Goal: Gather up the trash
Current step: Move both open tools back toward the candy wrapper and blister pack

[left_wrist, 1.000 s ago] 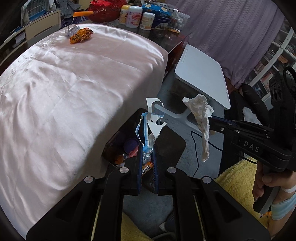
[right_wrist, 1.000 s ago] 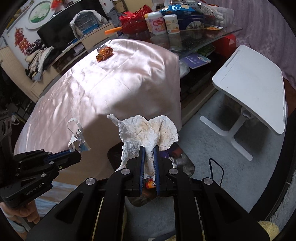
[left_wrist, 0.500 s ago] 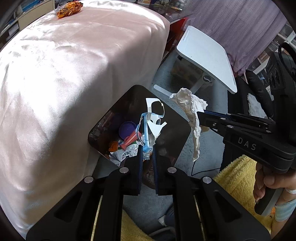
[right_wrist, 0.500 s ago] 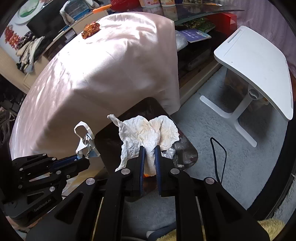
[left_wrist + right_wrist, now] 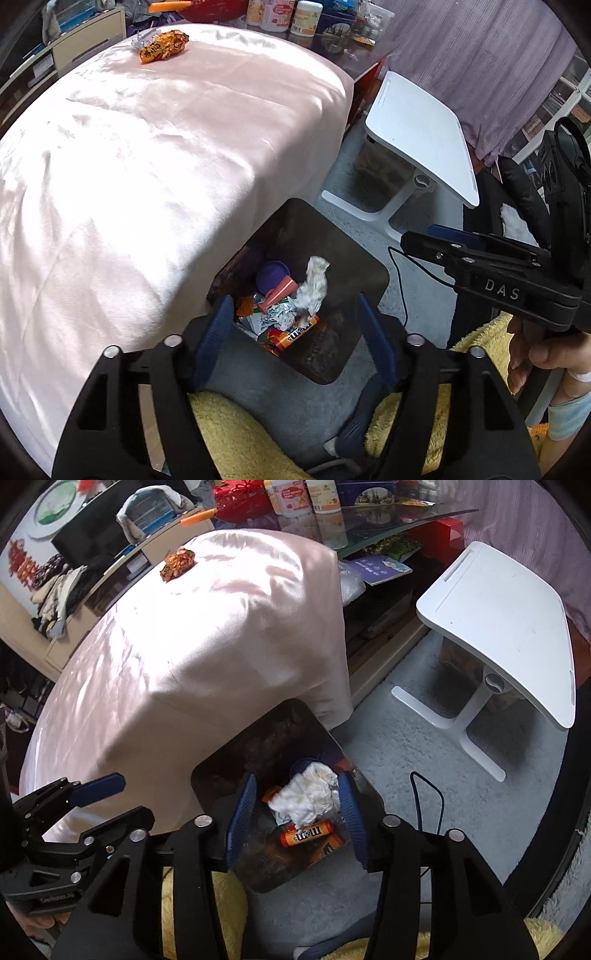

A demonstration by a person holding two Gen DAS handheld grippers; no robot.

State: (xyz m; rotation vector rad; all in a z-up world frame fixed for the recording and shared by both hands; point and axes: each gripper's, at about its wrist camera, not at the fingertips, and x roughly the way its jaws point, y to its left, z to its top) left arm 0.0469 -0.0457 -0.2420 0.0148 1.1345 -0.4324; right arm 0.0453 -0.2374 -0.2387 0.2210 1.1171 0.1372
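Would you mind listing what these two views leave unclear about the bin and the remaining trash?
- Trash bin bottom: both views, buried under the tissue and wrappers.
- Orange wrapper on the bed: print too small to read.
- Floor beside the bin: hidden by the left gripper and right gripper.

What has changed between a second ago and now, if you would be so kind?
Both hand-held grippers opened over the black bin. The right hand-held gripper let go of the crumpled tissue, now lying in the bin; the left hand-held gripper dropped its torn wrapper, which I cannot pick out among the trash. The orange snack wrapper stayed on the pink cloth.
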